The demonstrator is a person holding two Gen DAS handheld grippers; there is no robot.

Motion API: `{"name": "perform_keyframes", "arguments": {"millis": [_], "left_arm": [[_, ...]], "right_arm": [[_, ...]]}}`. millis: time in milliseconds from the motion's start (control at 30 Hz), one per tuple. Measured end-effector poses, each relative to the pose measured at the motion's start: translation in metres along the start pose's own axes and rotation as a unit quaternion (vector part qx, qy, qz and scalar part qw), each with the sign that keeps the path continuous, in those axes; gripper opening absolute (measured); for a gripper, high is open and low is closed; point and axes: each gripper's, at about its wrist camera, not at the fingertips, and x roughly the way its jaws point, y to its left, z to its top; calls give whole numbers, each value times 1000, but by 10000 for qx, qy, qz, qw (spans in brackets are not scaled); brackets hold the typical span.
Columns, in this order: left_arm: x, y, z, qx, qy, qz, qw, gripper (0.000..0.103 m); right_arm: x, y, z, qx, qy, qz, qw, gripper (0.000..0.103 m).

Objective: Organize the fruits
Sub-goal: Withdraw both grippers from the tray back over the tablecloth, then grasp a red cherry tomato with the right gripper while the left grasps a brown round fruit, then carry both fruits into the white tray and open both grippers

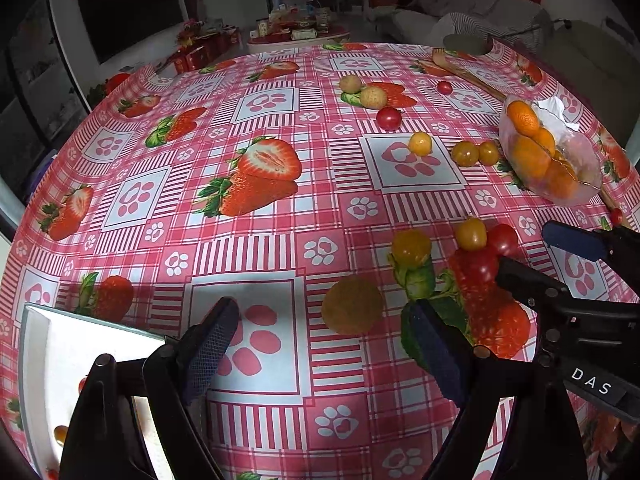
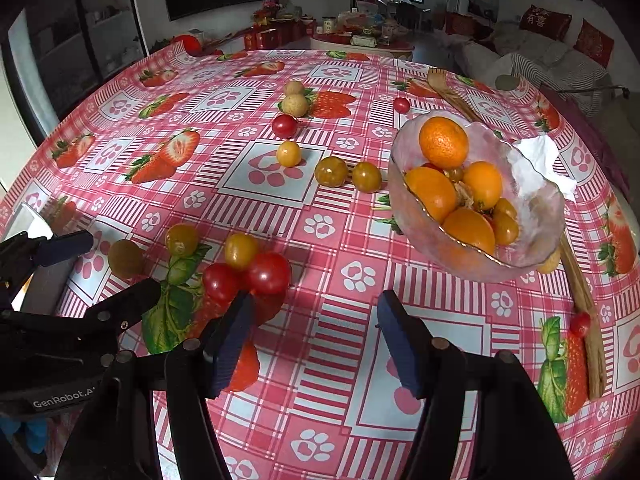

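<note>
In the left wrist view my left gripper [image 1: 324, 344] stands open low over the cloth, and a brown longan [image 1: 352, 306] lies just ahead between its fingers, untouched. A white tray [image 1: 36, 360] lies by its left finger. My right gripper [image 2: 316, 340] is open with only tablecloth between its pads. Two red cherry tomatoes [image 2: 266, 272] [image 2: 220, 280] sit just beyond its left finger [image 2: 232, 340], with yellow tomatoes [image 2: 240, 250] [image 2: 182, 239] behind them. A glass bowl [image 2: 420, 240] holding oranges and small tomatoes stands ahead to the right.
More fruit lies mid-table: two longans [image 2: 294, 100], a red tomato [image 2: 285, 125], yellow tomatoes [image 2: 289, 153] [image 2: 331, 171] [image 2: 366, 176]. A white tissue [image 2: 540, 160] and a wooden fork [image 2: 580, 292] lie by the bowl. The two grippers are close side by side.
</note>
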Motion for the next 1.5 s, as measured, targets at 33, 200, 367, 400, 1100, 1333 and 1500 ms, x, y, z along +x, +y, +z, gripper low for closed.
{"name": "perform_keyframes", "arguments": {"millis": [33, 200, 367, 400, 1100, 1333, 1500], "left_arm": [[0, -1, 1, 18, -11, -39, 10000, 87], [0, -5, 3, 160, -90, -239, 9995, 70], [-3, -16, 4, 369, -125, -564, 9976, 33], [-4, -18, 4, 434, -130, -606, 9971, 30], [-77, -29, -57, 335, -196, -1076, 9934, 30], [-95, -27, -74, 322, -275, -1138, 9926, 30], [-108, -15, -83, 228, -367, -1151, 9924, 30]], "right_arm": [[1, 0, 2, -40, -23, 23, 10000, 68], [6, 7, 7, -318, -147, 173, 9992, 57], [5, 17, 9, -510, -174, 309, 9981, 25], [5, 18, 9, -499, -159, 278, 9982, 25], [-61, -14, -73, 927, 257, 965, 9907, 26], [-80, -8, -92, 1022, 253, 921, 9902, 26], [-90, -3, -97, 1025, 231, 892, 9905, 26]]}}
